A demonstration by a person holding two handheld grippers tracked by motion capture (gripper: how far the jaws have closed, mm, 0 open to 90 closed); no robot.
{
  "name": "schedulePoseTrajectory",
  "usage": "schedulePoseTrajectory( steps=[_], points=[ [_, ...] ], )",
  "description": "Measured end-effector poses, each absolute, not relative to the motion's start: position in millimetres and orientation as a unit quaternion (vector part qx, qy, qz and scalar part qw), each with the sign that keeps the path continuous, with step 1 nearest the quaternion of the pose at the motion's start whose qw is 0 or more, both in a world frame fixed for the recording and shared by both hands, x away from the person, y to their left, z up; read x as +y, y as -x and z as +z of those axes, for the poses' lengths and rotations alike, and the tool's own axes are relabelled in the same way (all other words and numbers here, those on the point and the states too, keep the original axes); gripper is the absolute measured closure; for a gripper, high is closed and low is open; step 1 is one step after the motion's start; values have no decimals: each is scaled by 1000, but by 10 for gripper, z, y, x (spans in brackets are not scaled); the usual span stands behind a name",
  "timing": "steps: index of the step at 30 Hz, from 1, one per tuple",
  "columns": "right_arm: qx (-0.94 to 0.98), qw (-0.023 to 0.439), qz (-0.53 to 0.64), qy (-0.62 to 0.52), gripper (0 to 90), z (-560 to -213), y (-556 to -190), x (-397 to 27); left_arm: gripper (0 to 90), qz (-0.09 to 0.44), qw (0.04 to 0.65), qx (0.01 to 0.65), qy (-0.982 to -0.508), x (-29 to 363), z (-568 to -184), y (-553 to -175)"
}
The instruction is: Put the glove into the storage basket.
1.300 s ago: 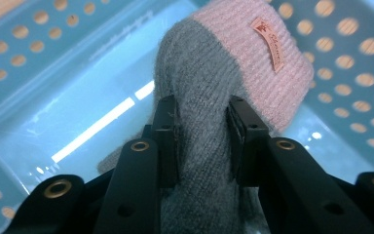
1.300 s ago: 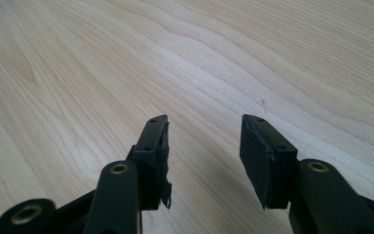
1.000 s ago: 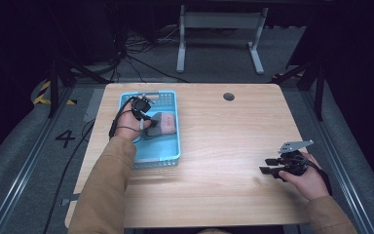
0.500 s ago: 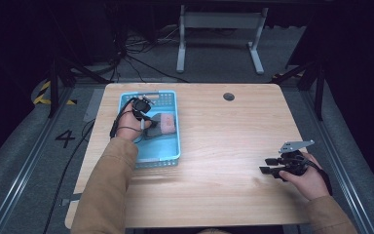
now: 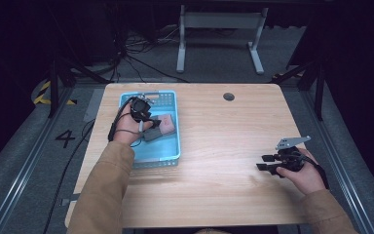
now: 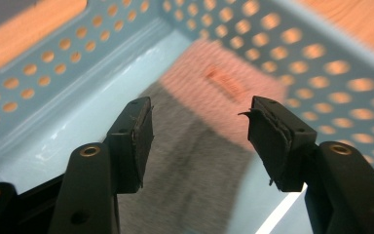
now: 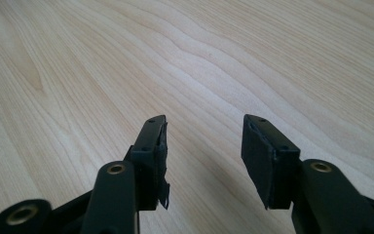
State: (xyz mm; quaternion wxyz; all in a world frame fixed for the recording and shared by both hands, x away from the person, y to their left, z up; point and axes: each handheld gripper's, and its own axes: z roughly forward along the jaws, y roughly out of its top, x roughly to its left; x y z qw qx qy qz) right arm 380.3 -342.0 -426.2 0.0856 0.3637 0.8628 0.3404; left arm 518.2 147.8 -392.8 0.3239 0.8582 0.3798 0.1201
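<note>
A light blue perforated basket [image 5: 171,156] stands on the left half of the wooden table [image 5: 224,131]. Inside it lie a folded grey cloth [image 5: 152,134] and a pink cloth [image 5: 167,124] side by side. My left gripper [image 5: 157,122] hovers inside the basket just above the cloths. Its jaws have just been opening, and in the left gripper view the gripper [image 6: 197,122] stands open, with the grey cloth [image 6: 185,180] and the pink cloth [image 6: 214,83] lying beneath, clear of the pads. My right gripper [image 5: 264,162] rests low over the table at the right, open with nothing between its jaws [image 7: 203,141].
The basket's perforated wall [image 6: 282,53] rises close behind the cloths. A round cable hole [image 5: 229,96] sits near the table's far edge. Bare wood lies between the basket and the right hand. A metal stand [image 5: 219,29] is on the floor beyond the table.
The left gripper has drawn back a little from the pink cloth, and the cloths now lie loose in the basket. The right gripper has kept still.
</note>
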Motion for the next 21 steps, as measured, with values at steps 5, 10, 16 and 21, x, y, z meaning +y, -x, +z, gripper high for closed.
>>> schedulePoseTrajectory(
  steps=[5,10,16,21],
  points=[
    [867,83,340,-354,529,-4255,-3851,-3371,415,118,359,370,-849,1440,-3711,-4913],
    [872,81,339,-343,521,-4241,-3903,-3329,405,120,374,349,-851,1394,-3552,-4628],
    [875,74,336,-340,517,-4266,-3957,-3314,392,119,386,321,-857,1306,-3427,-4245],
    [878,70,334,-336,512,-4296,-3965,-3290,382,107,396,290,-865,1197,-3404,-3975]
  ],
)
